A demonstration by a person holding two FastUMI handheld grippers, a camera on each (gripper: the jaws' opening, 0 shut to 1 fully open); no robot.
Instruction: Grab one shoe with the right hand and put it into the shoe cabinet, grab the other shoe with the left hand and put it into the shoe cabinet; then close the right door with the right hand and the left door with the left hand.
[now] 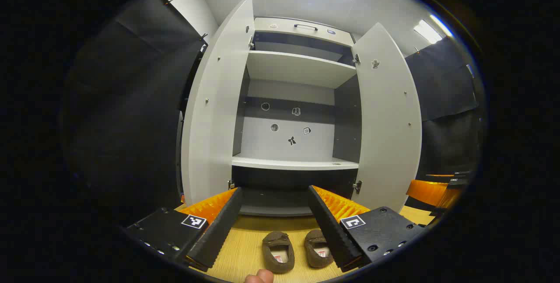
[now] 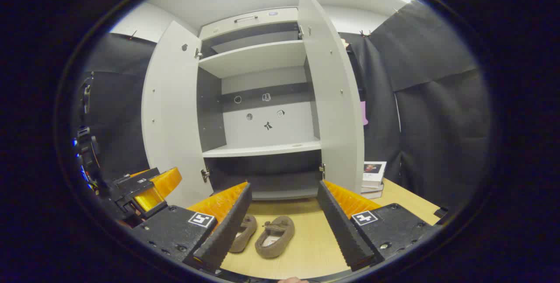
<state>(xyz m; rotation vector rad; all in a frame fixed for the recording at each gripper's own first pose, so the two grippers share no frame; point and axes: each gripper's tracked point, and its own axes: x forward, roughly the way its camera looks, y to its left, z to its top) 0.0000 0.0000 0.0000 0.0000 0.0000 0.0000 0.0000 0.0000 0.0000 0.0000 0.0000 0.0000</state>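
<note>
Two brown slipper-like shoes lie side by side on the wooden table in front of the open shoe cabinet (image 1: 295,163). In the left gripper view one shoe (image 1: 278,251) lies between my fingers, and the other shoe (image 1: 317,248) is partly behind the right finger. My left gripper (image 1: 274,189) is open and holds nothing, above and behind the shoes. The right gripper view shows one shoe (image 2: 274,235) in the open and the other shoe (image 2: 243,232) half hidden by a finger. My right gripper (image 2: 284,184) is also open and empty. Both doors, left (image 1: 218,108) and right (image 1: 387,117), stand wide open.
The cabinet has a lower shelf, a middle shelf (image 2: 262,149) and an upper shelf (image 2: 253,57), all bare. A stack of books (image 2: 374,178) lies on the table to the right of the right door (image 2: 332,99). Black cloth walls close in both sides.
</note>
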